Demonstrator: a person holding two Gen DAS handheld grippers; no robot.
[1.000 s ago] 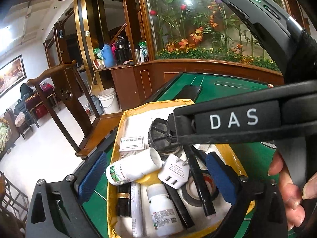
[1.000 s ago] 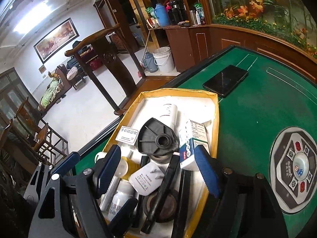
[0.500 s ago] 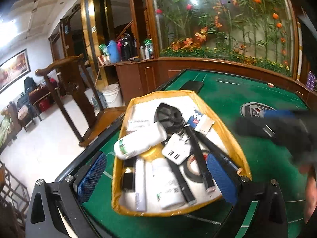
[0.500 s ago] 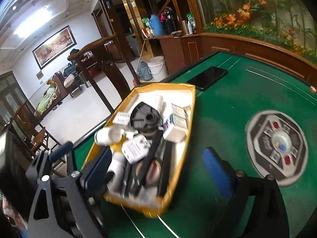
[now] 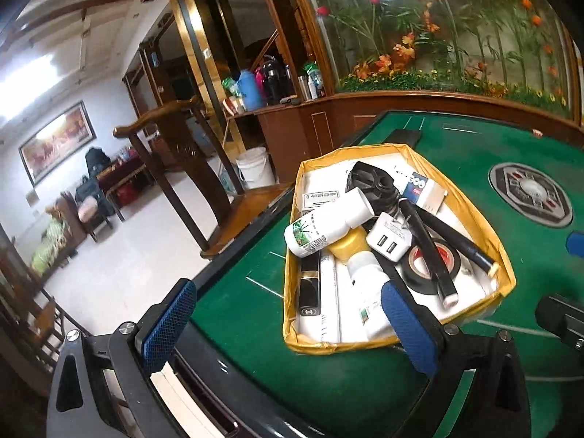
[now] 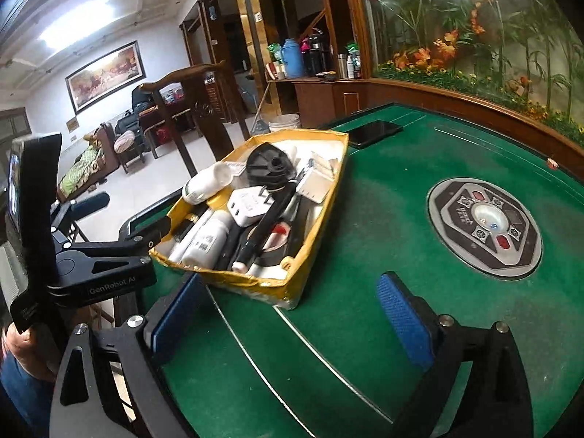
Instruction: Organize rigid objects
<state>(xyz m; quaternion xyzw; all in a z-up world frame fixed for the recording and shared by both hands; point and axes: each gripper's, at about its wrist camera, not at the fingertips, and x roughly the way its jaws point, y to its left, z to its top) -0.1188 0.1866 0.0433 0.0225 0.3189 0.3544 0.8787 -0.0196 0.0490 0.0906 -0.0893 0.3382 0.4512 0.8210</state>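
A yellow cardboard tray (image 5: 471,200) (image 6: 314,244) sits on the green table, full of objects: white bottles (image 5: 328,224) (image 6: 208,233), a white USB charger (image 5: 388,241) (image 6: 250,202), a black spool (image 5: 372,184) (image 6: 270,166), black tape roll (image 5: 430,266), black rods (image 5: 427,252) (image 6: 270,217), a blue-white box (image 5: 423,189). My left gripper (image 5: 288,328) is open and empty, near the tray's front left edge. My right gripper (image 6: 288,314) is open and empty, over bare felt right of the tray. The left gripper's body shows in the right wrist view (image 6: 98,255).
A black phone (image 6: 372,133) (image 5: 403,135) lies beyond the tray. A round control panel (image 6: 485,228) (image 5: 529,193) is set into the table centre. A wooden chair (image 5: 175,168) stands beside the table's left edge. A planter wall (image 6: 474,54) lies behind.
Both grippers have pulled back and away from the tray. The right gripper has moved right, out of the left wrist view, leaving the tray's contents uncovered.
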